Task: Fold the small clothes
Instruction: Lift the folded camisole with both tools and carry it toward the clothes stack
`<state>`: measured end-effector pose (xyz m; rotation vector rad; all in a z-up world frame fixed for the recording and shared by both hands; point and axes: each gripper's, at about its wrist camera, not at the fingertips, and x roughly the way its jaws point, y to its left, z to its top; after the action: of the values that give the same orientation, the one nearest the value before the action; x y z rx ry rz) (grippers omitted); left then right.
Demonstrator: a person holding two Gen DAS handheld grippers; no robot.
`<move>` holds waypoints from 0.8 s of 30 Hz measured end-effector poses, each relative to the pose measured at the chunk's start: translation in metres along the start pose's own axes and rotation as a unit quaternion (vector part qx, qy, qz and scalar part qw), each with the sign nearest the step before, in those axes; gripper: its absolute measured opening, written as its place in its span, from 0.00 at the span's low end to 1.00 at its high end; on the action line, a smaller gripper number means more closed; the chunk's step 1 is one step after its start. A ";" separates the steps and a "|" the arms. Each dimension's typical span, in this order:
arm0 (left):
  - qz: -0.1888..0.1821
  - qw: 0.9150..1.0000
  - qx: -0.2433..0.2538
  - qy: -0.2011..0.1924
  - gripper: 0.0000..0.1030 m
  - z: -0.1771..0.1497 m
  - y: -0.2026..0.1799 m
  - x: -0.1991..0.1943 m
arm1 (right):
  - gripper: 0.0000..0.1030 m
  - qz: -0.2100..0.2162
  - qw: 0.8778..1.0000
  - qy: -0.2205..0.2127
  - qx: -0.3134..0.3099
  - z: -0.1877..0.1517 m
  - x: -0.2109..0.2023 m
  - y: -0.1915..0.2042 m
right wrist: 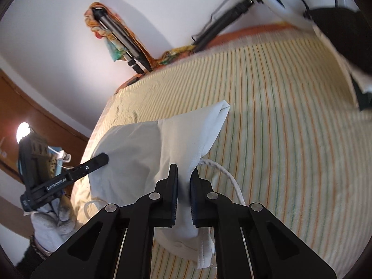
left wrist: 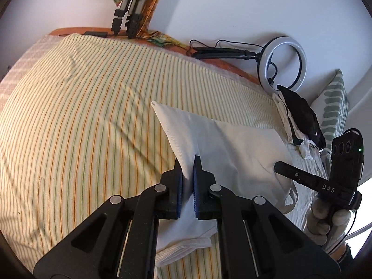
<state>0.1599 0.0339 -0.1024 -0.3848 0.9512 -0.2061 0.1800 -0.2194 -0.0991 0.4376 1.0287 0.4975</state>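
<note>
I have both grippers clamped on the white garment (left wrist: 234, 148): my left gripper (left wrist: 187, 174) pinches one edge, my right gripper (right wrist: 184, 181) the other. The garment hangs lifted just above the striped bedspread (left wrist: 81, 116), its far corner touching it.

Place: home bedroom, set up for filming.
Bed: wide mattress under a yellow striped bedspread (left wrist: 93, 107), orange wooden frame (left wrist: 69, 30) along the far edge.
Pillow: green-patterned cushion (left wrist: 334, 102) against the white wall (left wrist: 232, 4).
Laundry: dark garment pile (left wrist: 300, 114) near the cushion.
Gear: ring light (left wrist: 282, 62) leaning on the wall, folded tripod (left wrist: 126, 21) draped with patterned cloth.
Door: brown wooden panel (right wrist: 28, 107) beside the bed.
</note>
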 end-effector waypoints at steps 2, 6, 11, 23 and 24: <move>-0.005 1.000 0.001 -0.004 0.05 0.002 -0.005 -0.003 | 0.07 -0.009 1.000 -0.010 -0.008 0.003 -0.006 0.004; -0.014 1.000 0.007 -0.012 0.05 0.006 -0.018 -0.008 | 0.07 -0.016 1.000 -0.025 -0.009 0.006 -0.021 0.005; -0.029 0.999 0.032 -0.014 0.05 0.009 -0.045 -0.008 | 0.07 -0.031 0.998 -0.042 -0.019 0.012 -0.047 0.000; -0.069 0.992 0.102 -0.027 0.04 0.033 -0.149 0.018 | 0.07 -0.080 0.993 -0.077 -0.027 0.036 -0.120 -0.055; -0.072 0.991 0.106 -0.027 0.04 0.037 -0.160 0.024 | 0.07 -0.086 0.993 -0.082 -0.026 0.039 -0.127 -0.061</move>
<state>0.2029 -0.1116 -0.0359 -0.2623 0.8398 -0.4231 0.1718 -0.3470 -0.0279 0.3348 0.8840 0.3279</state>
